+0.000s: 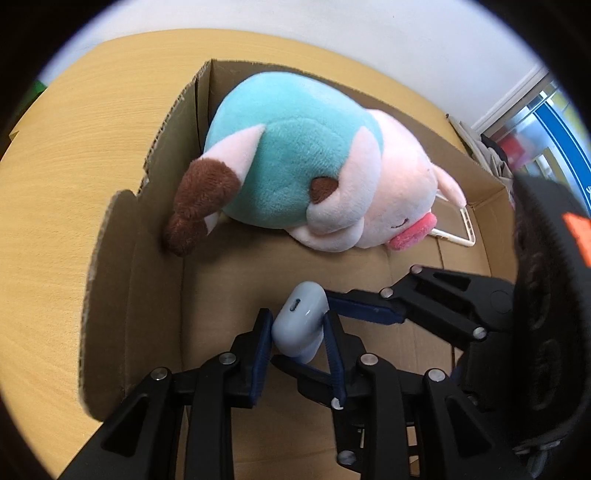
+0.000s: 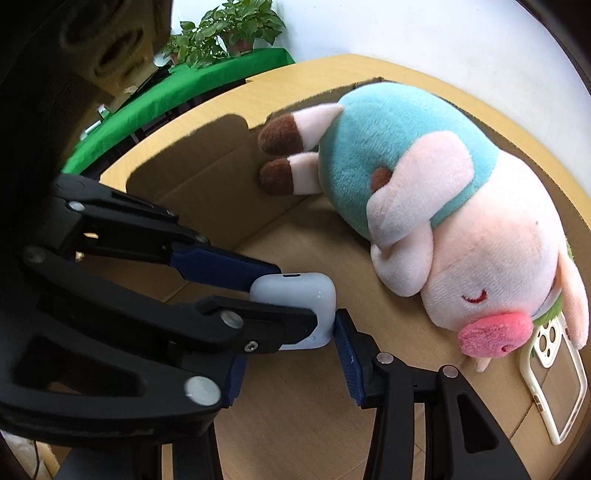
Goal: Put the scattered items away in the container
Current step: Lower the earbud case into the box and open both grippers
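Note:
A pale blue earbud case [image 1: 300, 320] is held over the floor of an open cardboard box [image 1: 162, 147]. My left gripper [image 1: 298, 334] is shut on it. My right gripper [image 1: 354, 308] comes in from the right, its blue pads on the same case. In the right wrist view the case [image 2: 295, 314] sits between my right gripper's [image 2: 291, 325] pads, with the left gripper's fingers [image 2: 221, 266] clamped on it from the left. A plush pig [image 1: 306, 166] in a teal shirt lies in the box, also in the right wrist view [image 2: 443, 221]. A clear phone case [image 2: 554, 384] lies by its snout.
The box stands on a wooden table [image 1: 74, 147]. Its walls [image 2: 207, 162] rise on the left and far sides. A green-covered table with potted plants [image 2: 229, 33] stands beyond. Bare box floor [image 2: 295, 424] lies near me.

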{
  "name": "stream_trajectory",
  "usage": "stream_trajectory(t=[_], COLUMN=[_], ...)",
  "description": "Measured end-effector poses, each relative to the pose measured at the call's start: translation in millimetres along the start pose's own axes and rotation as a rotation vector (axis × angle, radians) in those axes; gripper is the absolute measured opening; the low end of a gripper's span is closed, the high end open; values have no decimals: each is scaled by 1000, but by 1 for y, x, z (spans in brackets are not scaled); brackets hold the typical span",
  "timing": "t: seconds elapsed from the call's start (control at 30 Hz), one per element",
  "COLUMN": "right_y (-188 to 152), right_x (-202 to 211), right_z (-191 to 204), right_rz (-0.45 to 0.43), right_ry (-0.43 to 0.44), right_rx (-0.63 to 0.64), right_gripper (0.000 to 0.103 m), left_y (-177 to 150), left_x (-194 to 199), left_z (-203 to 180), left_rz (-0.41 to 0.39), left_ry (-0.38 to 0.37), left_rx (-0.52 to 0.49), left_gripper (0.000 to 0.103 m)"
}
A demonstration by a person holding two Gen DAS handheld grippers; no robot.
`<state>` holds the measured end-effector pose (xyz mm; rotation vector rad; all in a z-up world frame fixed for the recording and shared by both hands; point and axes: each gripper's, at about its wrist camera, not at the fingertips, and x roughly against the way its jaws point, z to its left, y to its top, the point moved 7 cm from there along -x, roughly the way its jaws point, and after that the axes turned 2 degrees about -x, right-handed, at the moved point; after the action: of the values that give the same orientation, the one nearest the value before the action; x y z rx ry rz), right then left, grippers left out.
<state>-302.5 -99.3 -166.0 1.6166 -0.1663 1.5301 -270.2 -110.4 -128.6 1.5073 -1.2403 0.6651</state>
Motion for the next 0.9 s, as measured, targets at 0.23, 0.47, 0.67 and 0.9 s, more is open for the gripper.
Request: stream_trajectory(t=[0.23,0.47,0.67,0.9], right_y=[-1,-4,-38,-118], right_x=[12,47,121,188], right_z=[-5,-3,17,43], right_rz=[-40,-99,-203,-308], right_ry=[6,-12,-144,-340], right_rx=[-23,-33,-102,-276], right_gripper=[69,84,103,103], left_y=[13,9,-15,-78], left_x=[17,49,125,181], left_z=[-9,-5,-21,-77], left_rz=[-60,-127,-353,-612], left_ry=[56,113,263,317], left_rx=[-24,-42,-101,-137], left_gripper=[31,34,51,83])
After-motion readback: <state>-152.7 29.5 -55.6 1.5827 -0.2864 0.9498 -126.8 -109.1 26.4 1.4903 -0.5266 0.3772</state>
